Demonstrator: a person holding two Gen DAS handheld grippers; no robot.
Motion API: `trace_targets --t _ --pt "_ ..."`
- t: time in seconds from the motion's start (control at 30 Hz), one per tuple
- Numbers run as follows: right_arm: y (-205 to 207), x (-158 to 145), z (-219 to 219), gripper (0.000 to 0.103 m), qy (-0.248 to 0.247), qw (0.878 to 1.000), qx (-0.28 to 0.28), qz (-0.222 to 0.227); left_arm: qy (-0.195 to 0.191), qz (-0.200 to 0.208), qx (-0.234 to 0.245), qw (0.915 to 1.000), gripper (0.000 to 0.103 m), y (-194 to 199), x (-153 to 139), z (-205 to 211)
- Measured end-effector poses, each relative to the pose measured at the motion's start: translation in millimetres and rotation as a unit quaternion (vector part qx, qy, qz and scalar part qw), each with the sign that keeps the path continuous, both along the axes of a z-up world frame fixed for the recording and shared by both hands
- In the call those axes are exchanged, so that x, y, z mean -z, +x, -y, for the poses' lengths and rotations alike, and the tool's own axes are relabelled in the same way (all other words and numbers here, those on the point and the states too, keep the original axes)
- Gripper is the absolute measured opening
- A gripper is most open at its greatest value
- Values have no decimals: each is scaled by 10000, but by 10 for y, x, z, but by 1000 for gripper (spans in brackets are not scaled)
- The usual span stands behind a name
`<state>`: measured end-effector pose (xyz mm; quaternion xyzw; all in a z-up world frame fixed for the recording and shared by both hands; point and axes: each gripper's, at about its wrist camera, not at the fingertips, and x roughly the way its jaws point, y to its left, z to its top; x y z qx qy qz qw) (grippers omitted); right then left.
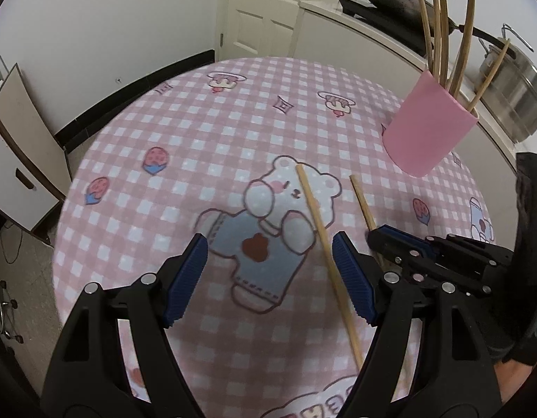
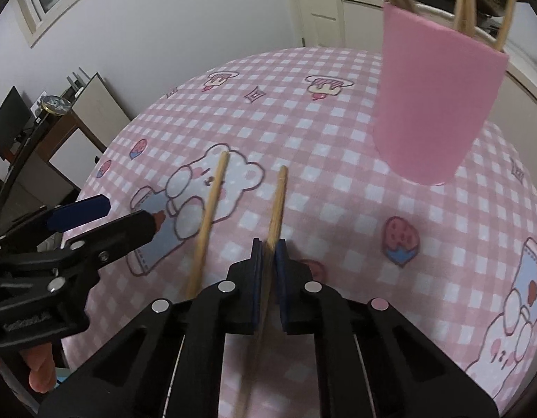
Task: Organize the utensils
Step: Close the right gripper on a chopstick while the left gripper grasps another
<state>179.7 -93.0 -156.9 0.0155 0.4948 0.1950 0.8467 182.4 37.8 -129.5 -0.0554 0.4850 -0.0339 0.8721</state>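
Right gripper [image 2: 267,256], jaws clamped on one chopstick [image 2: 278,202] lying on the checked counter [image 2: 338,209]; left gripper [image 1: 270,271], jaws apart, straddles the other chopstick [image 1: 317,223]; pink holder [image 2: 435,104] stands beyond, already stocked; next, likely, lift and tip the stick upright into it.
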Motion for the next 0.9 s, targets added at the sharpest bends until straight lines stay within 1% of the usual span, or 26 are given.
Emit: trace_targets --t 0.07,0.2,0.23,0.27,0.33,0.4,0.47,0.5,0.53,0.6,0.67,0.73,0.8,0.9 --pt "9 -17 80 6 10 10000 31 -5 6 -109 39 9999 73 70 44 76" --pt "49 -38 268 6 35 9999 134 -16 104 -187 21 9998 73 167 101 201" --pt "57 -38 322 6 36 9999 149 -20 151 -200 32 9997 72 193 116 239" --pt "60 -42 346 6 42 9999 147 -27 207 -231 41 9995 69 220 135 277" --pt "69 -41 391 6 94 9999 122 -51 328 -333 49 9989 55 278 182 336" --pt "70 -43 420 6 117 9999 90 -59 485 -454 47 9978 48 341 243 398" --pt "72 -50 415 6 116 9999 57 -50 643 -414 39 9971 46 360 250 447" --pt "79 -49 415 6 122 9999 49 -51 696 -405 40 9967 43 370 252 469" --pt "87 -46 413 6 133 9999 39 -55 718 -396 45 9966 38 376 254 483" --pt "97 -42 405 6 141 9999 26 -51 821 -378 70 9959 34 389 258 524" --pt "109 -40 402 6 140 9999 14 -46 874 -358 141 9954 27 397 257 561" --pt "123 -38 397 6 145 9999 7 -45 885 -326 184 9954 15 397 257 589" --pt "136 -40 386 6 138 9999 0 -47 940 -278 238 9949 11 393 261 631" --pt "148 -36 379 6 136 9999 1 -55 1065 -215 272 9937 8 370 265 680"
